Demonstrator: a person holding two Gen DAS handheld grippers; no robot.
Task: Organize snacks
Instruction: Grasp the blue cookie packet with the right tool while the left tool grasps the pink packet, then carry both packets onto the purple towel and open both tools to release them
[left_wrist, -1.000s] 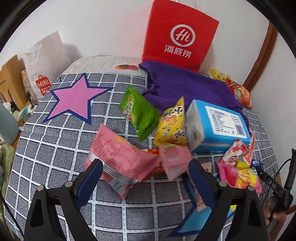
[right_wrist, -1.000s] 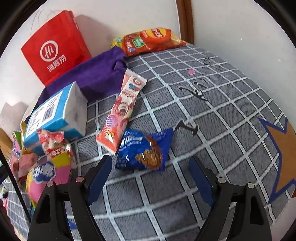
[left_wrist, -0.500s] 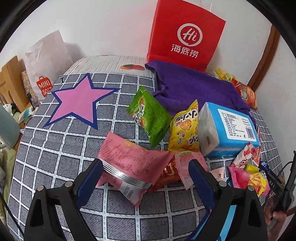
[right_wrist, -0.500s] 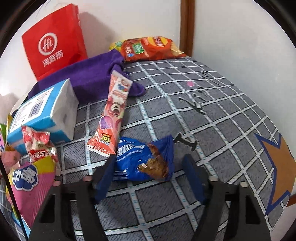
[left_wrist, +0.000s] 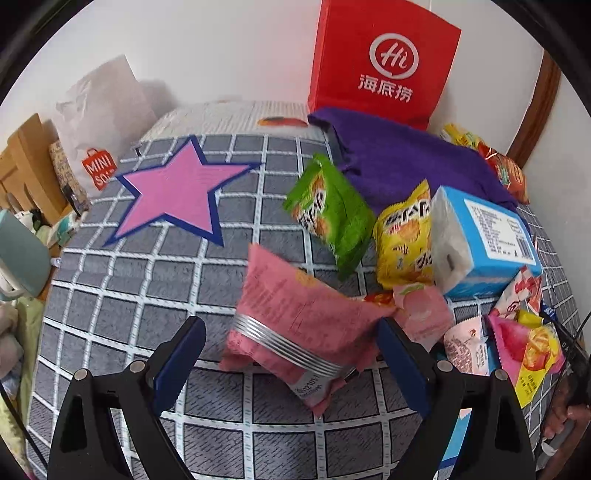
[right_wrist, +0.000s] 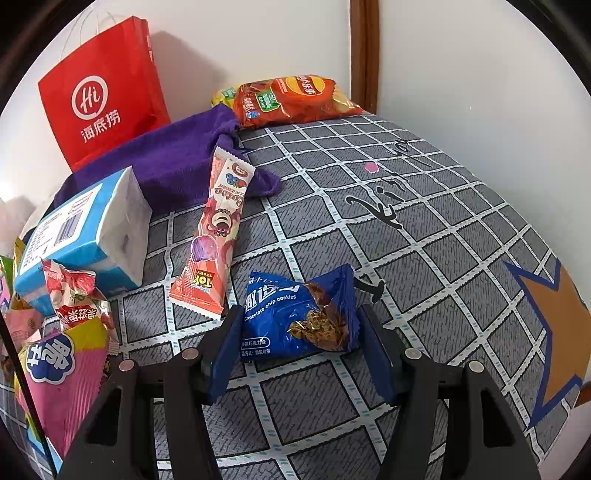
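In the right wrist view a blue chocolate-chip cookie pack (right_wrist: 295, 317) lies on the grey checked cover (right_wrist: 424, 229). My right gripper (right_wrist: 299, 317) has its blue pads against both ends of it, and the wrapper bunches up between them. In the left wrist view my left gripper (left_wrist: 290, 328) stands open just above the cover. A pink snack pack with a silver band (left_wrist: 295, 325) lies between and just beyond its fingertips, untouched. Behind it lie a green pack (left_wrist: 328, 214) and a yellow pack (left_wrist: 402, 240).
A blue tissue pack (left_wrist: 484, 236), a purple towel (left_wrist: 406, 162) and a red paper bag (left_wrist: 384, 62) stand at the back. A long pink strawberry bar (right_wrist: 218, 236) and an orange chip bag (right_wrist: 295, 99) lie beyond the cookies. Several small packs (right_wrist: 62, 332) are heaped at left.
The right jaws have closed from wide apart onto the blue cookie pack. The left gripper has drifted forward and down, bringing the pink pack between its open fingers.
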